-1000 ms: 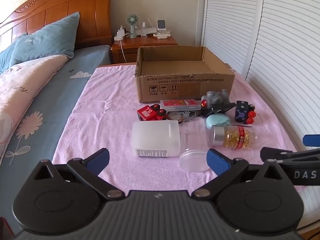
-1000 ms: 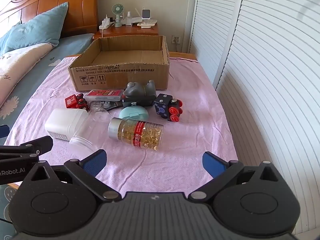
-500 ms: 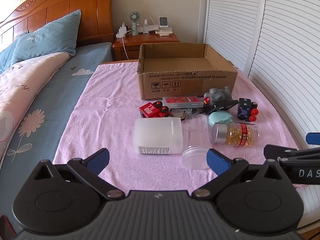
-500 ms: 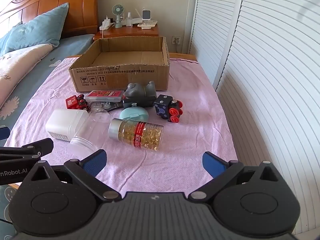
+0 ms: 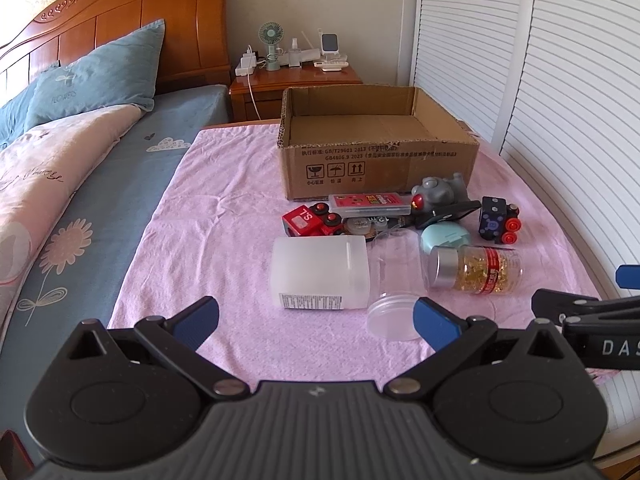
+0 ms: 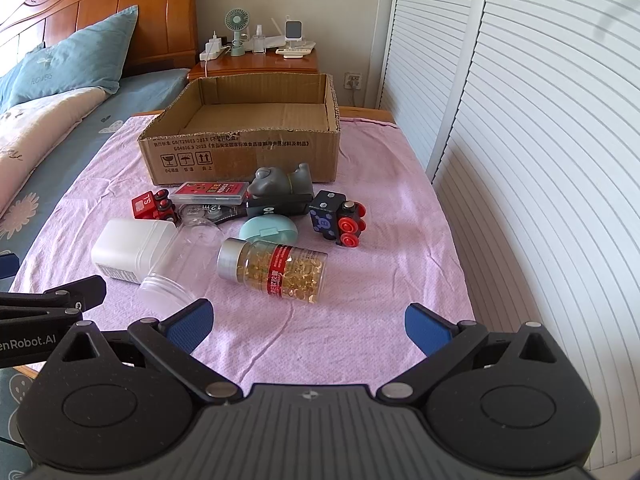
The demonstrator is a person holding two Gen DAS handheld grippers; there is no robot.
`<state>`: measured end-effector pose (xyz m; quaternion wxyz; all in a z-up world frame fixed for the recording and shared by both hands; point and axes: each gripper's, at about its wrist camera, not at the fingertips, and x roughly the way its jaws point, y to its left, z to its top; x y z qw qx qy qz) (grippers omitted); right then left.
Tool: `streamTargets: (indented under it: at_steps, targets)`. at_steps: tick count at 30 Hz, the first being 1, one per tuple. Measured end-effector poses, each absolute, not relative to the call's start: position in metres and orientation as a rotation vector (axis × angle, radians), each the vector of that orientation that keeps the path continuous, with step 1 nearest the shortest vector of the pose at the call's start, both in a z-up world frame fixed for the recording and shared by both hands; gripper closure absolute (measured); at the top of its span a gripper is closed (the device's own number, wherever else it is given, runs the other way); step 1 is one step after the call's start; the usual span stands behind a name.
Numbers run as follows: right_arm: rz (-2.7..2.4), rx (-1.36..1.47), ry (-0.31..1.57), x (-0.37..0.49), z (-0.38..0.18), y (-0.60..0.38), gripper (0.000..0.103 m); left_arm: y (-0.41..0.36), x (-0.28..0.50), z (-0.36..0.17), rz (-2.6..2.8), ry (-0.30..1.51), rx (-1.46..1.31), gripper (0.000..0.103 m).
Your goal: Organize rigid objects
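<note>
- We hold the left tool [image 5: 316,322] spread wide and empty at the near edge of the pink-covered surface [image 5: 224,216], the frosted white container [image 5: 320,274] dead ahead at 12 o'clock.
- Our right tool [image 6: 308,322] is equally released, gripping nothing, with the capsule bottle [image 6: 276,270] lying on its side just ahead at 12 o'clock.
- The clutter sits bunched in front of the open cardboard box [image 6: 244,156], probably its destination.
- Nothing appears packed yet.
</note>
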<state>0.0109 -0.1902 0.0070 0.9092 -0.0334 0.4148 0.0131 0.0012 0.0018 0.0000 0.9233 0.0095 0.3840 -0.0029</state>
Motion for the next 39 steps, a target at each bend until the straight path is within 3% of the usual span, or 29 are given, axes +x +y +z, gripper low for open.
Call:
streamTargets:
  at_steps: [39]
  targets:
    - [0.059, -0.06, 0.865, 0.024, 0.001, -0.189, 0.0, -0.002, 0.017, -0.004, -0.031, 0.795, 0.04, 0.0]
